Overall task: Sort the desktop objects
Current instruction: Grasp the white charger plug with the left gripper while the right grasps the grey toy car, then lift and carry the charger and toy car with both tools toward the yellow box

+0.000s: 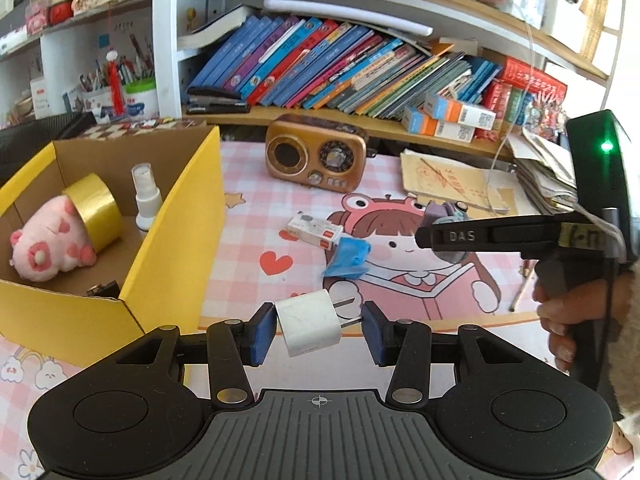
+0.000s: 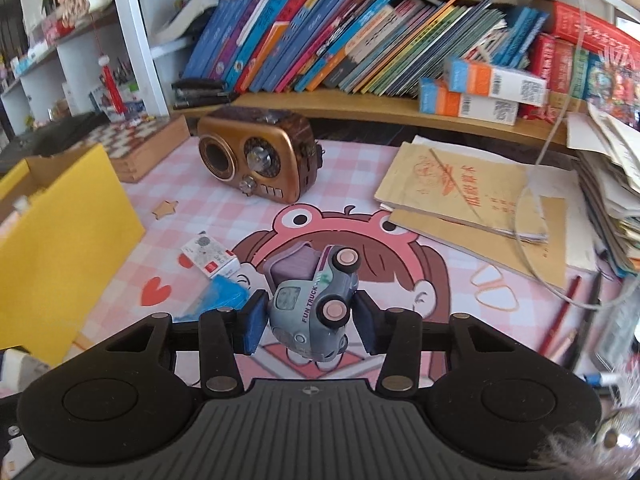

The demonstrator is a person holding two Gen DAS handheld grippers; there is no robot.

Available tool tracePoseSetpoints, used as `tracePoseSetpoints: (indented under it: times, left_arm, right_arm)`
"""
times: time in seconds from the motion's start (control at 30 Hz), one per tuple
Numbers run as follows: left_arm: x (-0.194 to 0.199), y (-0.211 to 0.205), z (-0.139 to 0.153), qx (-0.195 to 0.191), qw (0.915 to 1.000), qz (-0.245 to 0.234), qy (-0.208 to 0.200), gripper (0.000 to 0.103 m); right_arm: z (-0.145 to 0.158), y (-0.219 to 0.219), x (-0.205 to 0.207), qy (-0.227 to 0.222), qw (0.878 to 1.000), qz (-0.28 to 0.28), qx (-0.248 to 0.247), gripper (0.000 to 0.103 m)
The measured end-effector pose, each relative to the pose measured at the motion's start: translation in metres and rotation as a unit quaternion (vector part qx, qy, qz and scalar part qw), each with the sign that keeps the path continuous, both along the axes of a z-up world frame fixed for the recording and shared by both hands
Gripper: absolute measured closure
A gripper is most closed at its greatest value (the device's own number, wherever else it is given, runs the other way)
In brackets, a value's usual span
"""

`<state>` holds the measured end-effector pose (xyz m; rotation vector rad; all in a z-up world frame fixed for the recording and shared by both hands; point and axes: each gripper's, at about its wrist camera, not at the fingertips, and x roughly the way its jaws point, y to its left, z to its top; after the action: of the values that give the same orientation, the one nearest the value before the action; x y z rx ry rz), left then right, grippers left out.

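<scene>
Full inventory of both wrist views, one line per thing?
charger plug: 1, white, in left tool
toy truck: 1, grey-blue, in right tool
cardboard box: 1, yellow, desk left
plush toy: 1, pink, in box
tape roll: 1, gold, in box
spray bottle: 1, white, in box
radio: 1, bronze, desk back
small carton: 1, white-red, mat centre
crumpled bag: 1, blue, beside carton
books: many, mixed, shelf
left tool: 1, black, closed on plug
right tool: 1, black, closed on truck

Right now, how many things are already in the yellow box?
4 visible in the yellow box: plush pig, gold tape roll leaning on it, spray bottle upright by the right wall, a dark item at the near edge. More may be hidden.
</scene>
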<state>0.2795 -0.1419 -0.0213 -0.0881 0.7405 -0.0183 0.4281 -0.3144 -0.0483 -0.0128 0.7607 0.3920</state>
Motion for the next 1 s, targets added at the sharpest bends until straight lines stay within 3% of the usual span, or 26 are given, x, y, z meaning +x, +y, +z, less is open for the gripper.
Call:
tracePoseSetpoints:
  times: [0.5,1.0]
  left_arm:
    - [-0.037,0.014,0.021,-0.023,0.9991,-0.011,-0.033,0.058]
    - [-0.084,0.057,0.027,-0.039,0.9978,-0.032,-0.041,0.058]
  right_arm:
    - [0.038,-0.018,-0.081,-0.02,0.999,-0.015,0.024,0.06]
    - [0.041,0.009,-0.166,-0.015,0.999,-0.042,0.016,0.06]
